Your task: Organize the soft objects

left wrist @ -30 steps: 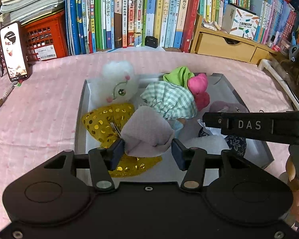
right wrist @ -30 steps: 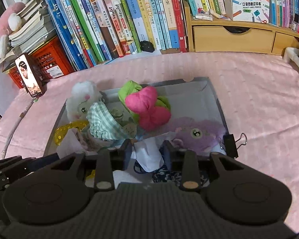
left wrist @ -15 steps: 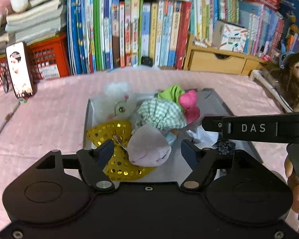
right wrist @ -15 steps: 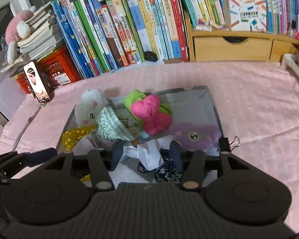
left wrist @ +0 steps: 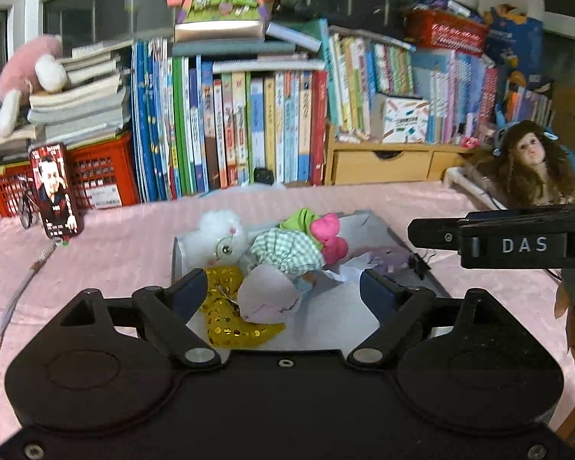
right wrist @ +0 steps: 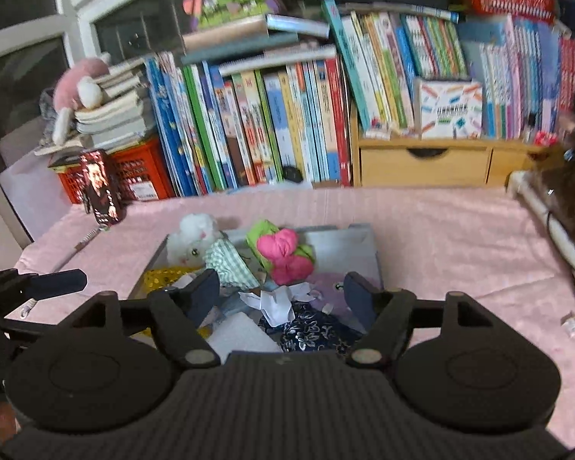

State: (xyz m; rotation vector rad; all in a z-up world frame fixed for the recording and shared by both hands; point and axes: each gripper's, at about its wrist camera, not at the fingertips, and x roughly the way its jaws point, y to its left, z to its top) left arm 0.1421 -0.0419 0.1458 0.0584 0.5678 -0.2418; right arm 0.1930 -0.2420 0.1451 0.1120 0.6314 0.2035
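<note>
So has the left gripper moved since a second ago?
Yes. The left gripper has opened, released the pale pink pouch and pulled up and back: the grey tray looks smaller and farther, and the bookshelf shows higher.

Dim, warm indoor light falls evenly, with only soft shadows; the windows [left wrist: 96, 11] behind are dark. Both fisheye views bow straight lines near the edges. The right wrist view is smeared by motion blur, worst on the books [right wrist: 421, 76]; the left is sharper.
</note>
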